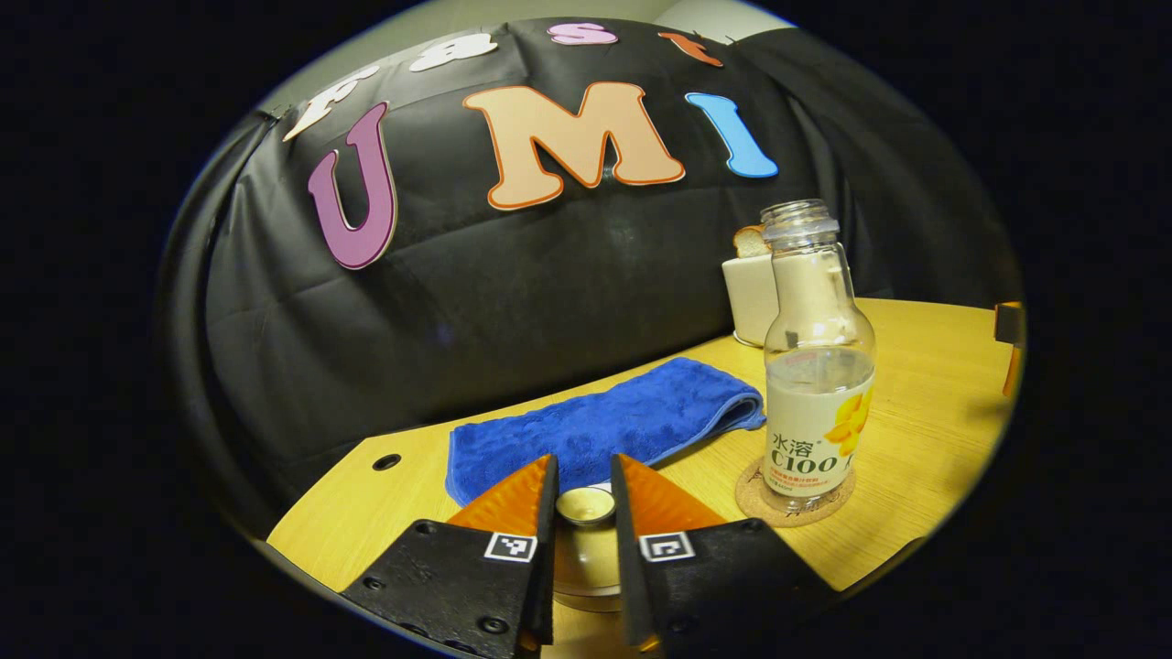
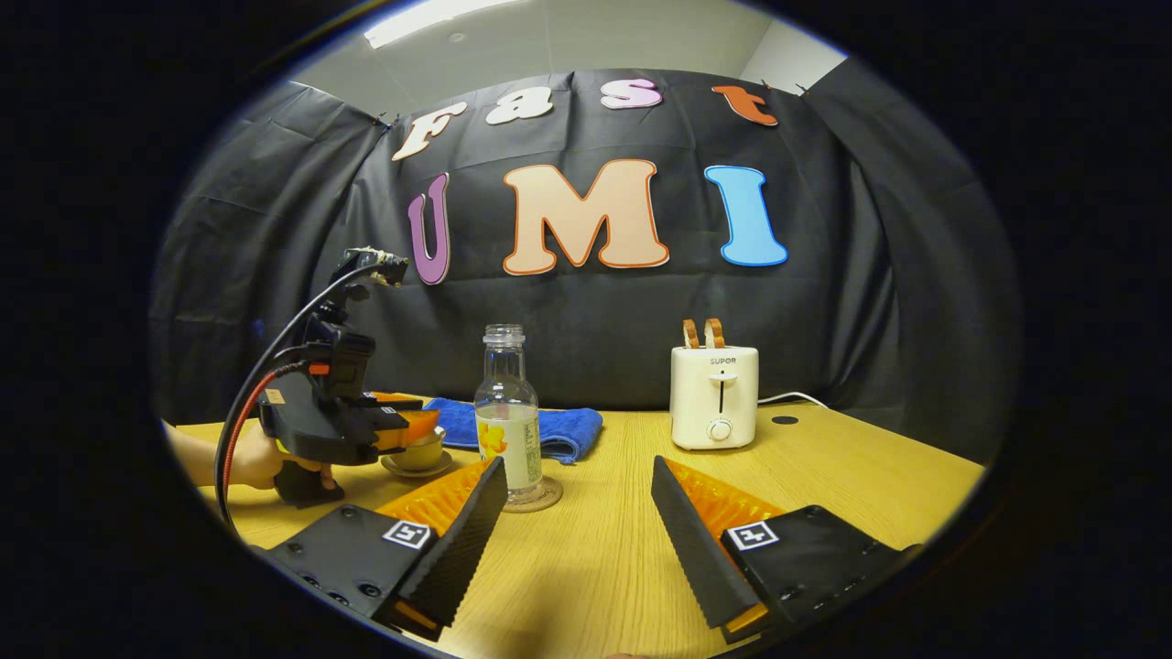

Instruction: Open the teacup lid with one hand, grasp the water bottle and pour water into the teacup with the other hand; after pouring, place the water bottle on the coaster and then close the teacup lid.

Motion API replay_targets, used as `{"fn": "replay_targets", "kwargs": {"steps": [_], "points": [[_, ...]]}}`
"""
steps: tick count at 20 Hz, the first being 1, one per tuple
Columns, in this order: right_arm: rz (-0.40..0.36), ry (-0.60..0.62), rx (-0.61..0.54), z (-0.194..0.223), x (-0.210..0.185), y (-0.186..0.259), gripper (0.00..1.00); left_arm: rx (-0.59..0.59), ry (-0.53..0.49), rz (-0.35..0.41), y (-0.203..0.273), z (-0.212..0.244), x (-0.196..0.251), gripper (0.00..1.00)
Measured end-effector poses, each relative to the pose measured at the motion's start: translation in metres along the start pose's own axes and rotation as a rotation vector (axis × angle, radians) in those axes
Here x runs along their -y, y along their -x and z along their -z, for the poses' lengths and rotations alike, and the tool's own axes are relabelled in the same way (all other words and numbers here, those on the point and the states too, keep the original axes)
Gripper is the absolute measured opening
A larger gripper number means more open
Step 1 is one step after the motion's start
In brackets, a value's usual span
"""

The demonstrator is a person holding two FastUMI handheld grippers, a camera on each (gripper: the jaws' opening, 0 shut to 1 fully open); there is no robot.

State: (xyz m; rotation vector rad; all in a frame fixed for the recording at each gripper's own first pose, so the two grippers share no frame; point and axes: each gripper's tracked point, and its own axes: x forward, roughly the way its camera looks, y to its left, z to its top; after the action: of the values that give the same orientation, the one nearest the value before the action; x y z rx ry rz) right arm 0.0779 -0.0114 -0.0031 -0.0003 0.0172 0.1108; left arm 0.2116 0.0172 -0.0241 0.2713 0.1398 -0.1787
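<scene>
- In the left gripper view, the left tool (image 1: 584,494) sits low over the teacup (image 1: 586,560), its two fingers standing close on either side of the lid knob (image 1: 586,505); whether they actually press on the knob cannot be told.
- The lid (image 1: 586,549) rests on the teacup, between the fingers and partly hidden by them.
- In the right gripper view the same left tool (image 2: 417,428) shows over the teacup (image 2: 419,453), which stands on a saucer (image 2: 417,469), with a hand (image 2: 247,462) holding the tool from behind.
- The water bottle (image 1: 815,366) stands upright on the round coaster (image 1: 795,494), uncapped and partly filled, just to the right of the teacup.
- A folded blue towel (image 1: 595,426) lies on the tabletop (image 1: 916,403) behind the teacup and the bottle.
- A cream toaster (image 2: 714,396) with two slices of bread (image 2: 703,332) sticking up stands farther back, near the wall.
- The right tool (image 2: 579,485) hovers above the tabletop with its fingers wide apart and nothing between them, well short of the water bottle (image 2: 508,421).
</scene>
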Motion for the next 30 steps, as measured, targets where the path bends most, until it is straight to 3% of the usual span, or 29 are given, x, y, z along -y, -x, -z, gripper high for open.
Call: {"fn": "replay_targets", "kwargs": {"steps": [2,3,4,5,9,10,11,12,21,22,25,30], "points": [[0.000,0.000,0.000,0.000,0.000,0.000,1.00,0.029,0.004,0.014,0.003,-0.005,0.002,0.34],[0.000,0.001,0.001,0.000,0.000,0.000,1.00,0.040,0.010,0.019,0.003,-0.007,0.002,0.31],[0.000,0.000,0.000,0.000,-0.001,0.000,0.98,0.049,0.017,0.017,0.005,-0.008,0.001,0.45],[0.000,0.000,0.001,0.000,-0.001,0.000,0.96,0.061,0.025,0.011,0.006,-0.009,-0.001,0.47],[0.000,0.000,0.000,0.000,0.000,0.000,0.95,0.116,0.047,-0.036,0.013,-0.017,-0.010,0.75],[0.000,0.000,0.000,0.001,0.000,0.000,0.95,0.127,0.051,-0.053,0.015,-0.019,-0.015,0.89],[0.004,0.001,0.000,0.000,0.001,0.000,0.95,0.139,0.059,-0.056,0.015,-0.021,-0.015,0.89],[0.006,0.000,0.000,0.001,0.001,0.000,0.96,0.140,0.077,-0.048,0.015,-0.019,-0.014,0.96],[0.015,0.001,0.002,0.000,0.004,-0.001,0.95,0.146,0.201,-0.065,0.055,-0.013,-0.016,0.96],[0.020,0.001,0.002,0.000,0.005,0.000,0.96,0.147,0.222,-0.063,0.062,-0.012,-0.015,1.00],[0.026,0.001,0.002,0.000,0.006,0.001,0.99,0.162,0.283,-0.044,0.084,-0.011,-0.008,0.96],[0.023,0.001,0.001,0.000,0.001,0.009,0.95,0.156,0.270,-0.061,0.123,-0.007,0.001,0.96]]}}
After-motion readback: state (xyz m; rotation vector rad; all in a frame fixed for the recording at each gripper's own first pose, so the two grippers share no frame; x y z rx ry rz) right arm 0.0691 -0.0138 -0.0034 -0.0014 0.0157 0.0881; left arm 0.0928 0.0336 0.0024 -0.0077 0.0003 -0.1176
